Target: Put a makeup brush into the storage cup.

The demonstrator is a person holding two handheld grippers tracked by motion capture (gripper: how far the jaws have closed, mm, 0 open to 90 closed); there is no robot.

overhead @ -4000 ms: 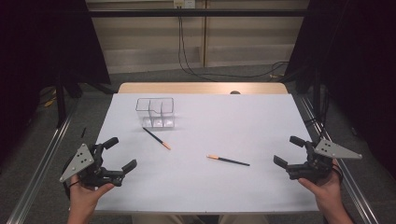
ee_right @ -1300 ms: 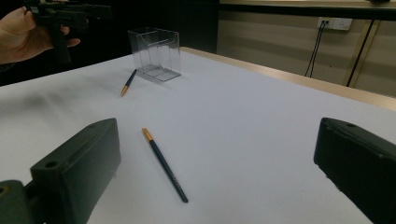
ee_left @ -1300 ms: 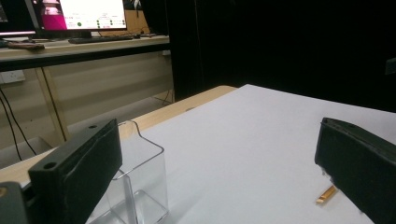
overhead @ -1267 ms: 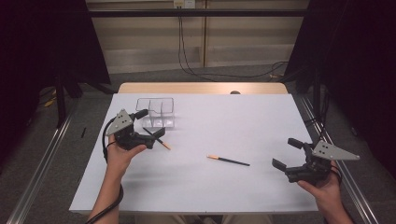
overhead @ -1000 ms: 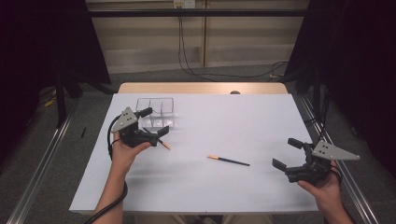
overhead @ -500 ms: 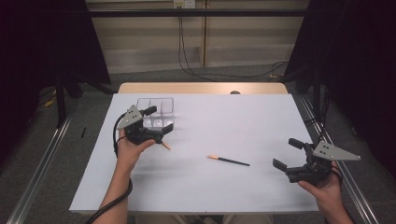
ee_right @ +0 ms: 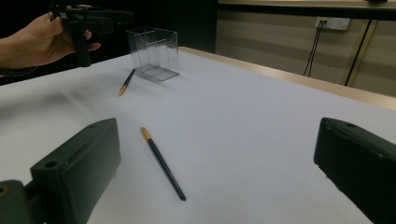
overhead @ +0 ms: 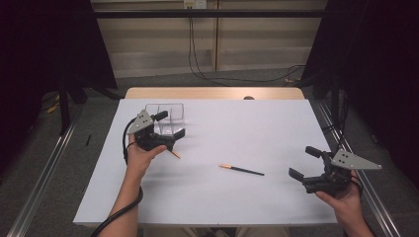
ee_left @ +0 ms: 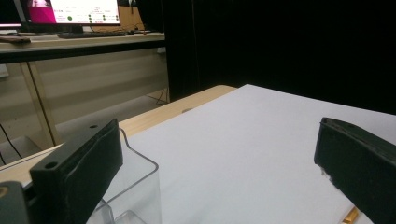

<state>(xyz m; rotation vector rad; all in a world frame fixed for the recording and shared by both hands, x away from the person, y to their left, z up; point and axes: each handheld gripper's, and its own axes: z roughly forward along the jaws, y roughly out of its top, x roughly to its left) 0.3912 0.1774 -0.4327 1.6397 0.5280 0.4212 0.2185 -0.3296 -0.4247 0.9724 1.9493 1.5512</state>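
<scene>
Left tongs (overhead: 168, 127) open above pencil (overhead: 173, 153) by clear box (overhead: 166, 112); right tongs (overhead: 307, 163) open, empty.

- The left gripper (overhead: 165, 129) sits left of centre in the high view, its jaws spread wide apart with nothing between them.
- The left hand (overhead: 141, 157) grips it from below, the forearm rising from the bottom edge.
- The right gripper (overhead: 310, 169) sits at the lower right, jaws wide apart and pointing left.
- The right hand (overhead: 343, 193) holds it near the bottom right corner.
</scene>
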